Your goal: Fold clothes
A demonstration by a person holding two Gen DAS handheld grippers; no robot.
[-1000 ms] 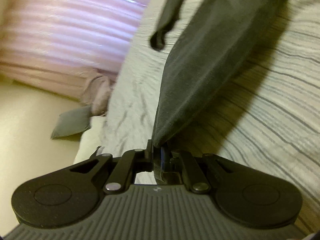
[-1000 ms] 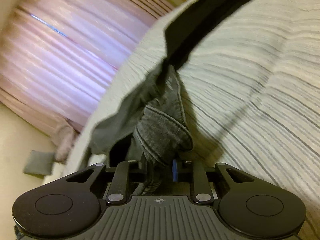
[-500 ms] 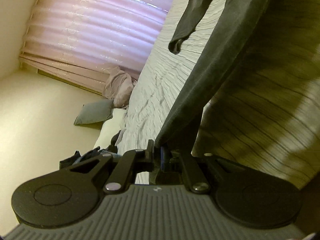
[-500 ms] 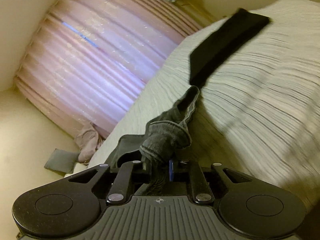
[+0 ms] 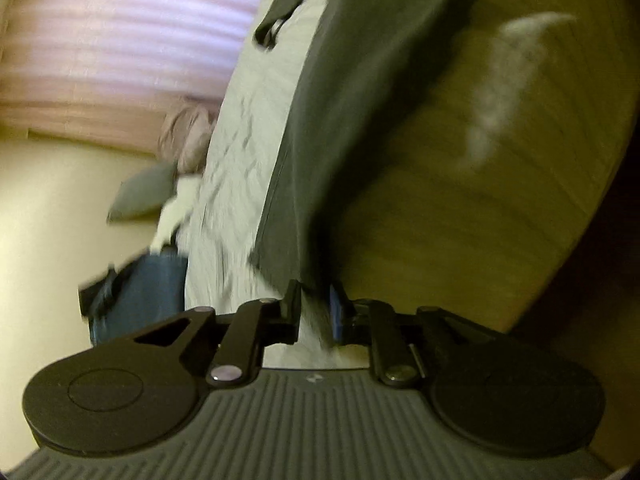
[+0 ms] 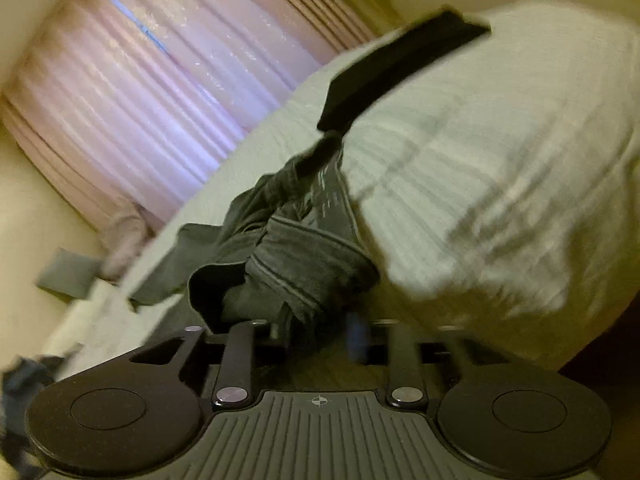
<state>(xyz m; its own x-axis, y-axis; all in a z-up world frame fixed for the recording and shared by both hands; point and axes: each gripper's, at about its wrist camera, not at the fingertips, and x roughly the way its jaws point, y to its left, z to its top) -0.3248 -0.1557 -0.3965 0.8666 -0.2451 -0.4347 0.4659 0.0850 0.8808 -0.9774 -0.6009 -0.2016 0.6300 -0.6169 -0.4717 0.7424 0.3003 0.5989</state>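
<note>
A dark grey garment runs as a long band up the striped bedspread, with a narrow cuffed end lying apart at the top. My left gripper is opening. The garment's near corner sits right at its fingertips and light bedspread shows through the gap. In the right wrist view the garment's bunched denim waist is heaped on the bedspread against my right gripper. Its jaws are opening, the pads stand off the cloth, and a black strip stretches beyond it.
Pink curtains hang behind the bed. A grey cushion and a pinkish bundle lie on the pale floor by the bed's edge. Blue denim clothes are piled at the bed's near left side.
Both grippers were shut on the dark garment and now stand parted. The lifted cloth has come down onto the bed, and both hands have shifted across it.
</note>
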